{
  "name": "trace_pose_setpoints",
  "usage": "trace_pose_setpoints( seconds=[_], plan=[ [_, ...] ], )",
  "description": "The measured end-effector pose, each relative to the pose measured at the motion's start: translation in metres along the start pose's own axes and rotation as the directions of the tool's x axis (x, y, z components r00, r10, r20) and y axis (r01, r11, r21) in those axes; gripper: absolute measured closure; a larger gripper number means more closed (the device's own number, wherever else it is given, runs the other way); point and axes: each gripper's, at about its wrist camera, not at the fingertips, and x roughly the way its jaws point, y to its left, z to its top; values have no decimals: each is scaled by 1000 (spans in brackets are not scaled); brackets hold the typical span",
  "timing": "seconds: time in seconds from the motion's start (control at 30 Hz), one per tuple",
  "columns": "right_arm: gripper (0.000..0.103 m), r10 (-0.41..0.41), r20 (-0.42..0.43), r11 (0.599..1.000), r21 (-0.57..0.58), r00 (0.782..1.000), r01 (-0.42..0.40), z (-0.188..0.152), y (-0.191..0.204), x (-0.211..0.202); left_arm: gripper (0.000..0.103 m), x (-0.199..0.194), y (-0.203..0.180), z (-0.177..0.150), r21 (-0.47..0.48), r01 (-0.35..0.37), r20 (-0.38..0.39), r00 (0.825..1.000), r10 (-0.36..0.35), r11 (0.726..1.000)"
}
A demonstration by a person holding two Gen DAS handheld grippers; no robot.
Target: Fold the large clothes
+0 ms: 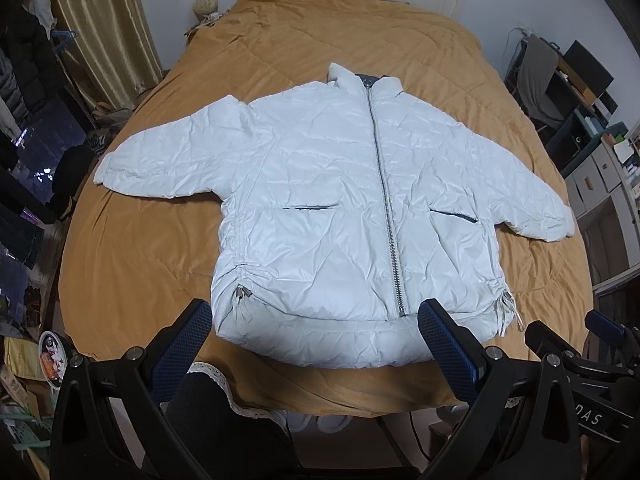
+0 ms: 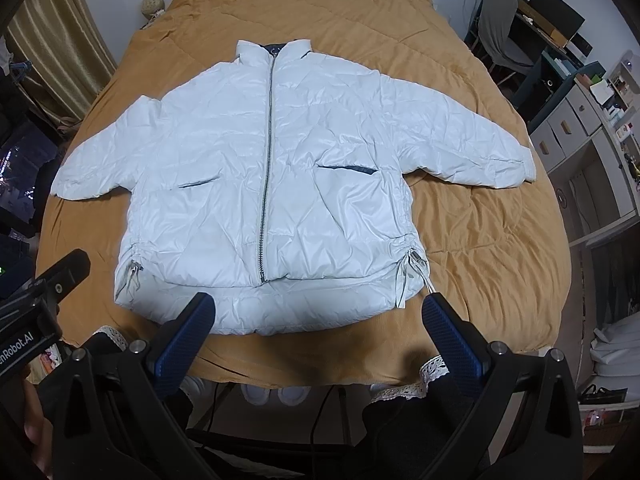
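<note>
While the white jacket lies flat, zipped and unfolded on the bed, no fold is made. Left gripper and right gripper hover wide apart, empty.

From the left wrist view, my left tool covers parts of the jacket hem, and the right tool runs off the frame's edge. I can't see the jacket's back or the bed beneath it. The shelf items at right are too small to identify.
</note>
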Motion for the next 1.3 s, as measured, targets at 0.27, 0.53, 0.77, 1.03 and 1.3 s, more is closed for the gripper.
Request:
trace_pose_setpoints(
  seconds=[0.27, 0.53, 0.77, 1.03, 1.3],
  plan=[
    [0, -10, -12, 1000, 2, 1000, 10, 0, 0, 5, 1, 4, 3, -2, -6, -2, -12, 1000, 2, 1000],
    [0, -6, -13, 1000, 19, 1000, 7, 5, -5, 6, 1, 3, 12, -1, -23, 25, -16, 1000, -25, 999],
    [0, -39, 0, 999, 30, 999, 39, 6, -2, 7, 1, 5, 28, -1, -53, 48, -18, 999, -49, 997],
    [0, -67, 20, 997, 39, 998, 66, 1, -9, -6, 1, 16, 57, 1, -127, 79, -41, 996, -84, 989],
    [0, -35, 151, 997, -60, 988, 44, 1, 4, -38, 0, -1, 186, 44, -350, 270, 158, 961, -227, 897]
  ],
)
